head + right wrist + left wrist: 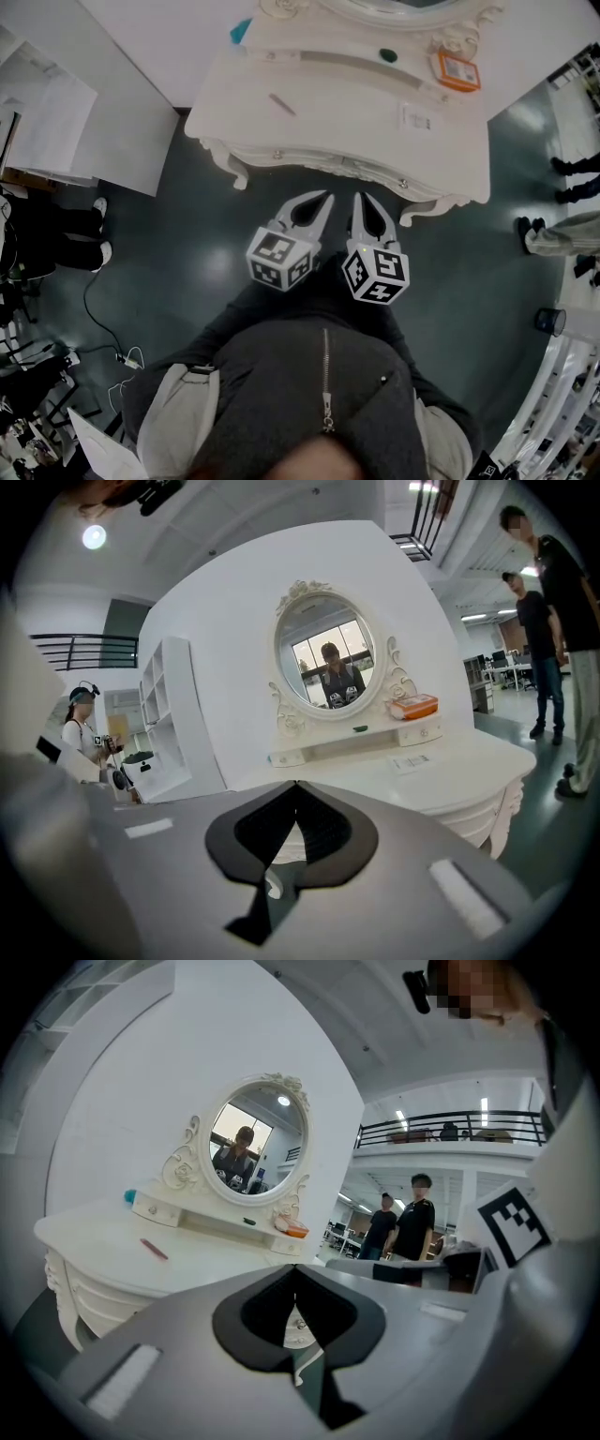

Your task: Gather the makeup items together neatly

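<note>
Head view: left claw (325,198), right claw (360,197) both closed empty; one orange box (457,69)

a white carved worktop (356,112) stands on a dark glossy floor (187,244), with an oval mirror (258,1146) in an ornate frame upright at its back. two people in dark shirts (415,1222) stand well apart from it. a black cable (87,305) lies on the floor. white shelving (173,714) stands beside the wall, and a railing (450,1129) lines an upper level.
</note>
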Tool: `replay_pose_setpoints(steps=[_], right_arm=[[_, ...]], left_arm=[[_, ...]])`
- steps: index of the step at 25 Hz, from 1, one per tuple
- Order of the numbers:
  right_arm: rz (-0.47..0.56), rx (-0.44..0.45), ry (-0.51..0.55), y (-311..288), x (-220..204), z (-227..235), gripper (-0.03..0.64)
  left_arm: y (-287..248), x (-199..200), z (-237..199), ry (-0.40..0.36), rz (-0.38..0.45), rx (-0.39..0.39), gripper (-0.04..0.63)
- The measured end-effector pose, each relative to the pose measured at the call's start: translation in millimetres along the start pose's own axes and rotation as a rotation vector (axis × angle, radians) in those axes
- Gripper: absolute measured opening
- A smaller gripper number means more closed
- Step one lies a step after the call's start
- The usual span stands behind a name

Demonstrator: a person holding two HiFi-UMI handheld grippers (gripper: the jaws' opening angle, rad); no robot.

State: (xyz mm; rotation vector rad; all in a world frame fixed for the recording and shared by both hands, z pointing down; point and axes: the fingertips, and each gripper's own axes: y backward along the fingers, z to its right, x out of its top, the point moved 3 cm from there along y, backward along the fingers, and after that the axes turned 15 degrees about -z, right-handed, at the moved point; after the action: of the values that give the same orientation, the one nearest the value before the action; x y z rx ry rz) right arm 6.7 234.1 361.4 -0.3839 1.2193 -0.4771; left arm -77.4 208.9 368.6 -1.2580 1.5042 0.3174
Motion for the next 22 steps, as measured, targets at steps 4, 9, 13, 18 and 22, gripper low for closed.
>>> replay_pose_setpoints(steps=[4,9,13,18,22], right_arm=[[0.007,-0.012,-0.002,0.8,4.4,5.6,0.003],[0.002,-0.007,-0.008,-7.1,10.1,12.4,0.003],[0.003,0.004,0.004,-14.3,16.8,6.9,0.003],[-0.014,0.005,0.007,-21.9,22.3,9.3,0.003],[-0.027,-0.009,-0.003,-26.2,25.7,18.0,0.003]], left_arm=[[-3.6,1.1,-2.2,0.006,-0.006,0.001,0.008],[-8.5,0.8,-3.2,0.005,-0.016,0.001,0.008],[-9.7,9.2,-14.3,0.016,0.001,0.019,0.008],[-19.7,15.8,-19.7,0.029,-0.004,0.018,0.009],[-28.3,17.5,-19.5,0.041,-0.016,0.008,0.009]])
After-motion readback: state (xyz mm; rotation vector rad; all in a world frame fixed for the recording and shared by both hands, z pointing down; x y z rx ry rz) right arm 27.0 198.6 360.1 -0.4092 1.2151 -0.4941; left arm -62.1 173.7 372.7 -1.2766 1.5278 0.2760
